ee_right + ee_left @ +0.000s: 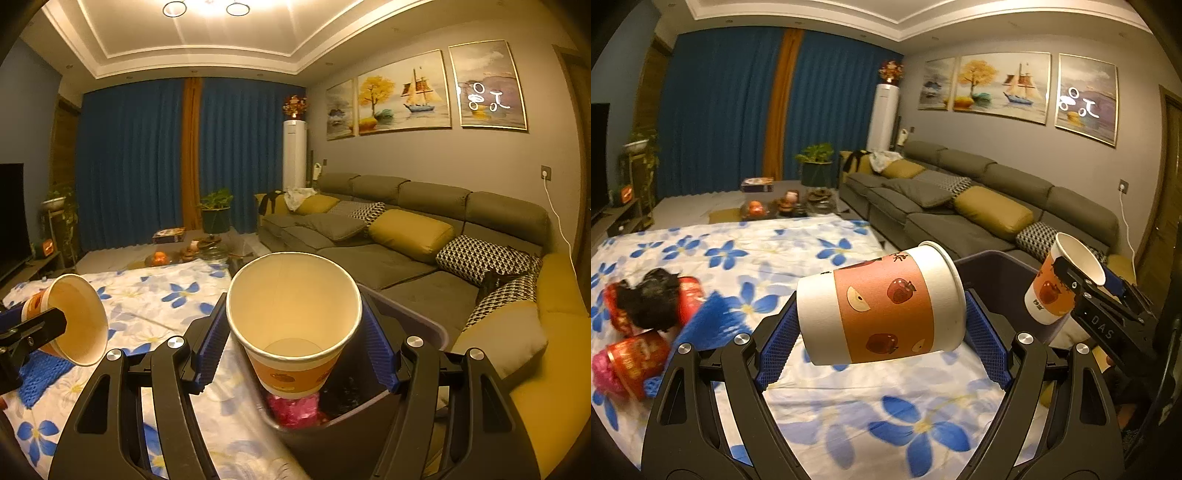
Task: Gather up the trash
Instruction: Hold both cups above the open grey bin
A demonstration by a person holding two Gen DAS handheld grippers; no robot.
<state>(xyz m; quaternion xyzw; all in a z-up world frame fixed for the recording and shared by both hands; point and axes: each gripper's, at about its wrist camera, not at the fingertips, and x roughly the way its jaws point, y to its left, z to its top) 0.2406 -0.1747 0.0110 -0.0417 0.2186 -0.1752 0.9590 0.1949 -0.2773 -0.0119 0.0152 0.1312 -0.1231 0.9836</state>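
In the left wrist view my left gripper point(882, 332) is shut on a paper cup point(882, 306) with an orange apple-print band. The cup lies sideways, and the blue pads press on its base and rim. At the right, my right gripper point(1089, 277) is shut on a second paper cup point(1052, 291) of the same kind, above a dark bin point(993, 266). In the right wrist view that right gripper point(295, 332) holds its cup point(293, 314) upright by the sides, mouth toward the camera, over the bin point(351, 435). The left gripper point(44, 325) with its cup point(77, 321) shows at the left edge.
A table under a white cloth with blue flowers point(775, 251) carries red snack containers point(635, 354), a black crumpled lump point(650, 299) and a blue mesh cloth point(705, 325) at the left. Pink trash point(291, 410) lies in the bin. A grey sofa point(406, 258) runs along the right.
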